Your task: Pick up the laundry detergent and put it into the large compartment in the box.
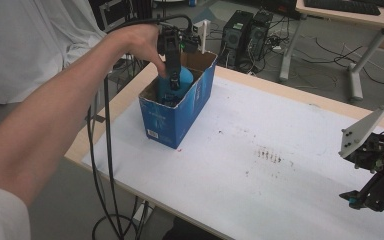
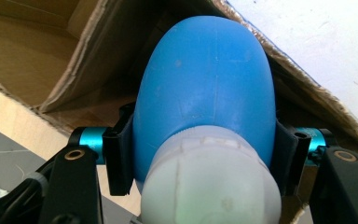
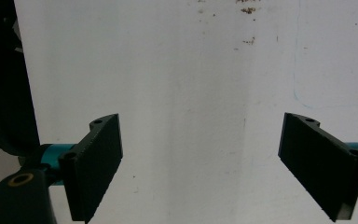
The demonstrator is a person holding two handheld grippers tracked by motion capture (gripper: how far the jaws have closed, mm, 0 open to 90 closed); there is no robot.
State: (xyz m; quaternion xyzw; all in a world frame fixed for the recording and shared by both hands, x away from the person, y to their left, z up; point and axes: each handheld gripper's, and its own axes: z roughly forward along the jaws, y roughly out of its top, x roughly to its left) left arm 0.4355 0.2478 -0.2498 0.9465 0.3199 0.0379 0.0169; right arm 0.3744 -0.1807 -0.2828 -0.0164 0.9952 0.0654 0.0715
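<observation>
A blue bottle [image 1: 179, 80] with a white cap [image 2: 209, 182] is held inside the open blue cardboard box [image 1: 180, 112] at the table's far left. My left gripper [image 1: 174, 82] reaches down into the box and is shut on the bottle [image 2: 205, 84], one black pad [image 2: 119, 158] pressed to each side just above the cap. My right gripper [image 1: 362, 197] hovers near the table's right front edge, grey plate on top. Its jaws stand wide open [image 3: 200, 163] over bare white table with nothing between them.
The white table sheet [image 1: 260, 165] carries a few dark smudges [image 1: 269, 155] at its middle. Black cables [image 1: 105, 165] hang off the left edge. Computer towers [image 1: 245, 35] and desk legs stand on the floor behind the table.
</observation>
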